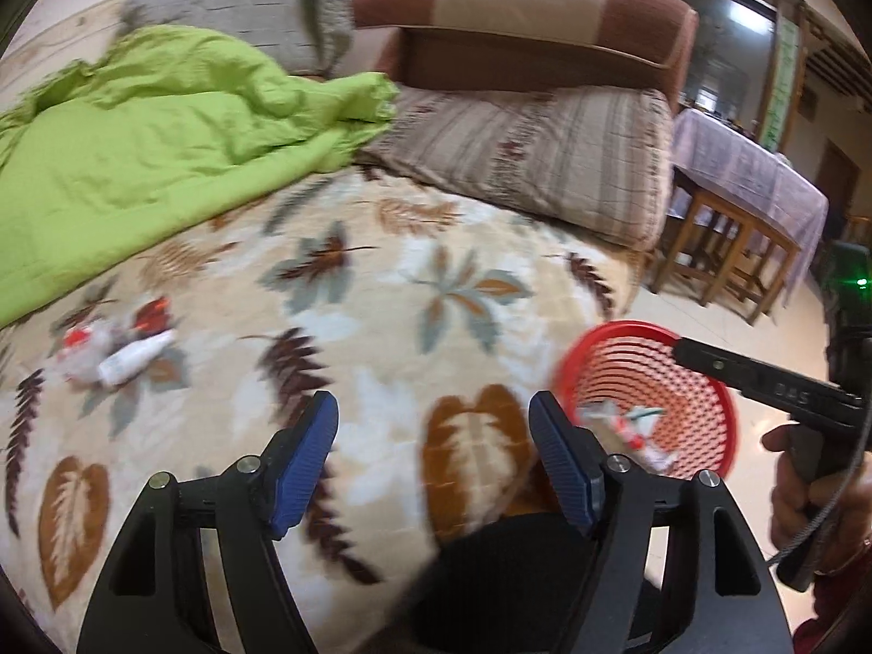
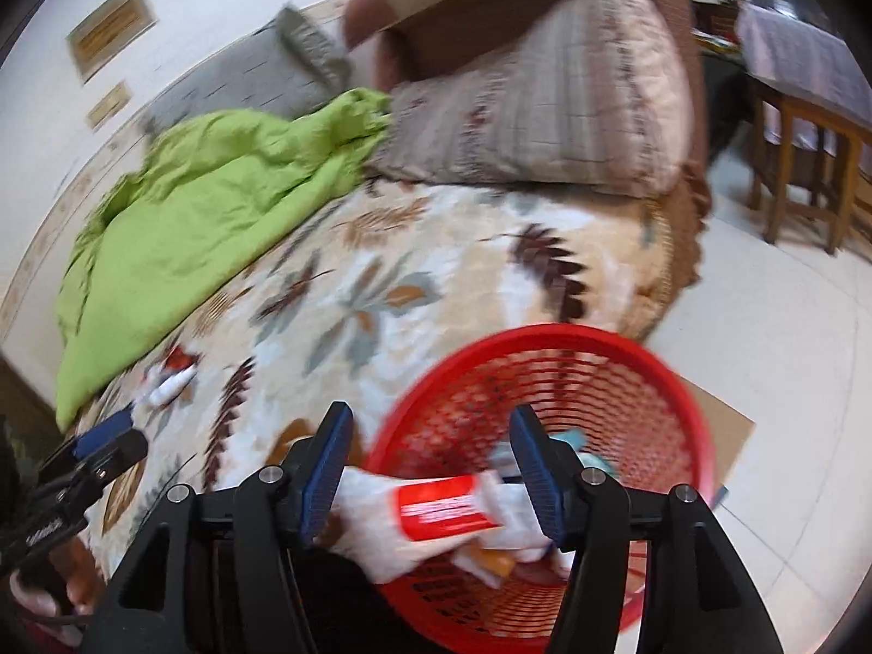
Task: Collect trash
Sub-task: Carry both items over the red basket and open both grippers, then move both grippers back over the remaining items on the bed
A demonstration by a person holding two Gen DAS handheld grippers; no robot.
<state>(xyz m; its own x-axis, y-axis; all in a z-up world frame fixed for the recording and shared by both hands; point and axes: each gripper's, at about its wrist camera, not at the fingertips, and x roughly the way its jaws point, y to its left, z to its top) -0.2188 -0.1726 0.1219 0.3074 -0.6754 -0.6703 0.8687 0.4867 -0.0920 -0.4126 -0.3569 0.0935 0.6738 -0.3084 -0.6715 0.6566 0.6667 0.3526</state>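
Note:
A red mesh basket (image 2: 627,381) sits off the bed's near right corner, with wrappers in it (image 1: 627,425). My right gripper (image 2: 430,452) hangs over the basket with its jaws wide open. A red and white packet (image 2: 441,507) with crumpled white wrapping lies blurred just below its fingers, across the basket rim; I cannot tell whether it touches them. My left gripper (image 1: 434,414) is open and empty above the leaf-patterned blanket (image 1: 381,283). On the blanket to its left lie a small white bottle (image 1: 136,362) and red and white wrappers (image 1: 152,316).
A crumpled green quilt (image 1: 163,136) covers the far left of the bed. Striped and brown pillows (image 1: 545,163) are stacked at the head. Wooden stools and a cloth-covered table (image 1: 752,191) stand on the tiled floor to the right. A hand (image 1: 801,490) holds the right gripper.

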